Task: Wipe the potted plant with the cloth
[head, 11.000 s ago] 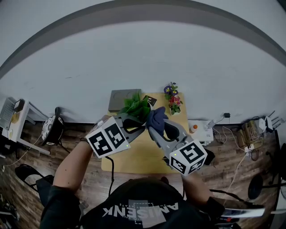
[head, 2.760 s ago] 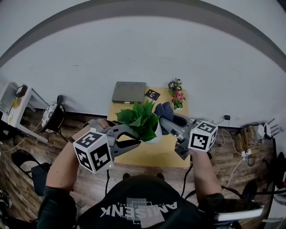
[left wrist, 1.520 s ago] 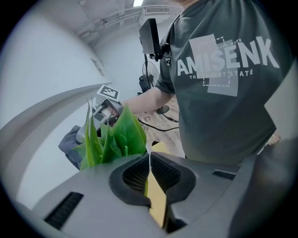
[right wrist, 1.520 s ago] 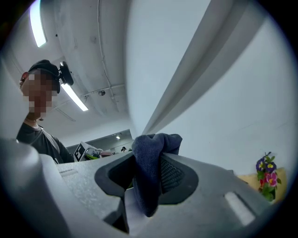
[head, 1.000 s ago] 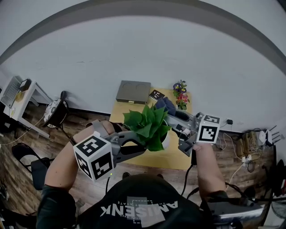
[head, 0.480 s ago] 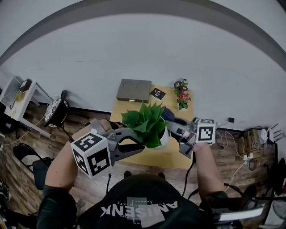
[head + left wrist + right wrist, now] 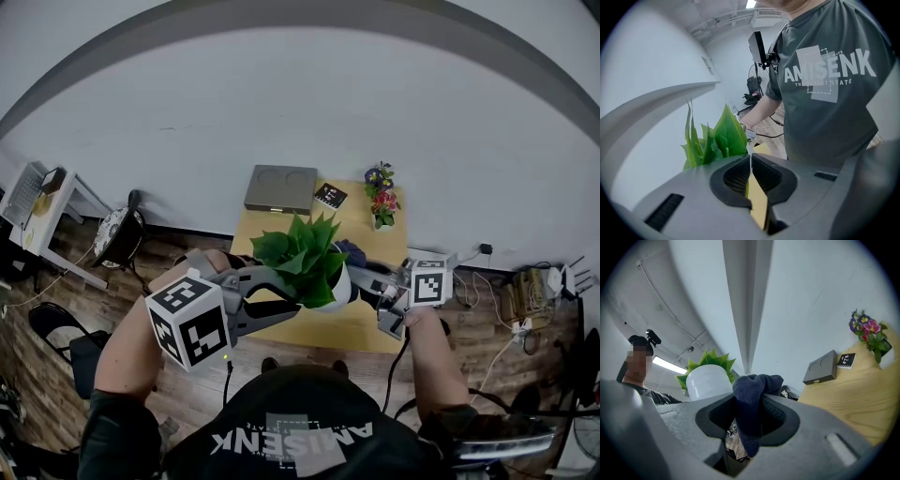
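Note:
The potted plant (image 7: 305, 258), green leaves in a white pot (image 7: 341, 284), hangs above the wooden table (image 7: 366, 323). My left gripper (image 7: 305, 295) is shut on the pot's thin rim (image 7: 750, 161), and the leaves (image 7: 717, 140) rise just beyond its jaws. My right gripper (image 7: 361, 272) is shut on a dark blue cloth (image 7: 350, 251), held at the pot's right side. In the right gripper view the cloth (image 7: 750, 399) bulges out of the jaws beside the white pot (image 7: 708, 380). Whether the cloth touches the pot I cannot tell.
On the table's far edge lie a grey box (image 7: 281, 190) and a black marker card (image 7: 328, 196), with a small flower pot (image 7: 382, 202) to their right. Cables and plugs (image 7: 525, 281) lie on the floor at the right. A side table (image 7: 37, 202) stands at the left.
My right gripper has come down with the cloth, from beside the upper leaves to the pot's side, and has rolled a little. The left gripper and the plant have stayed in place.

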